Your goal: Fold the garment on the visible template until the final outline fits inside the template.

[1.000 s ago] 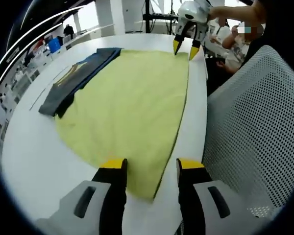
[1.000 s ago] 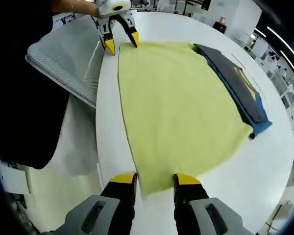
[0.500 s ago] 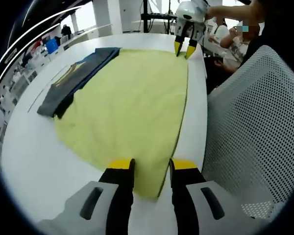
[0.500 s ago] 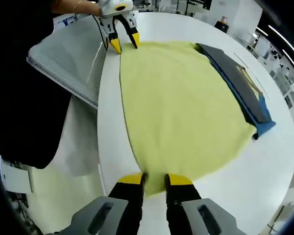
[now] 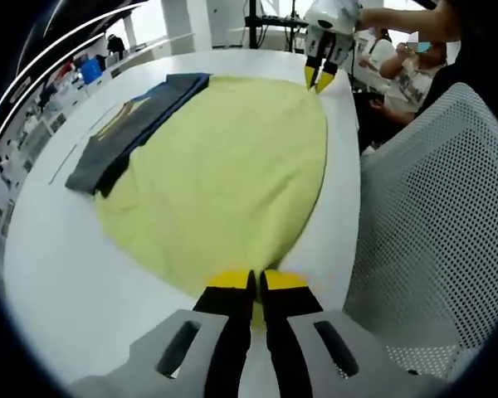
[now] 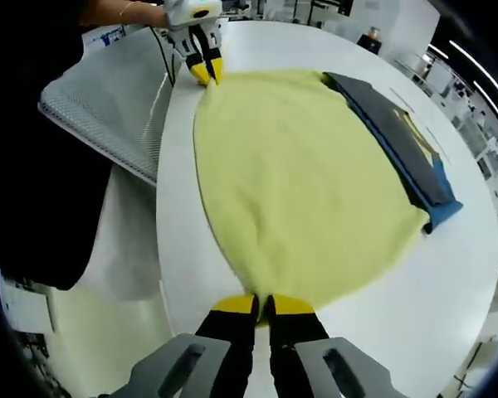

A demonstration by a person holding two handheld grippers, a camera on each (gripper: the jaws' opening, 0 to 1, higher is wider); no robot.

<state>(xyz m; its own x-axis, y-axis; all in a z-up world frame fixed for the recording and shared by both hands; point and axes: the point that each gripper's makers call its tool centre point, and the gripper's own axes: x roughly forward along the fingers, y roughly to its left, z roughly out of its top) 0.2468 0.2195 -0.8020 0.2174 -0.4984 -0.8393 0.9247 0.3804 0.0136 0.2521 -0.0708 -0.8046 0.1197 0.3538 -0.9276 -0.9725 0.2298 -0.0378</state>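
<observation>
White round surface carries everything; landmark is the yellow garment spread flat across the middle of it. A perforated white chair back presses close to the surface edge on the near side of the garment, crowding the strip of bare surface beside the garment's long edge; in the right gripper view the same chair sits just beside that edge. Along the far side of the garment lies a folded dark blue item with a light patch on it, touching or slightly overlapping the garment border; right gripper view shows it too. Beyond the surface: office clutter, blurred. A person's arm holds the far tool. Garment is pale yellow, soft-looking, mostly smooth, outline rounded by the lens, one long edge running beside the chair. No template outline can be made out under it. Left tool has its jaws pinched together on one end corner of the garment, cloth between the yellow tips. Right tool is likewise clamped on the opposite end corner. Each tool appears in the other's view at the far end of the garment, jaws closed on cloth.
</observation>
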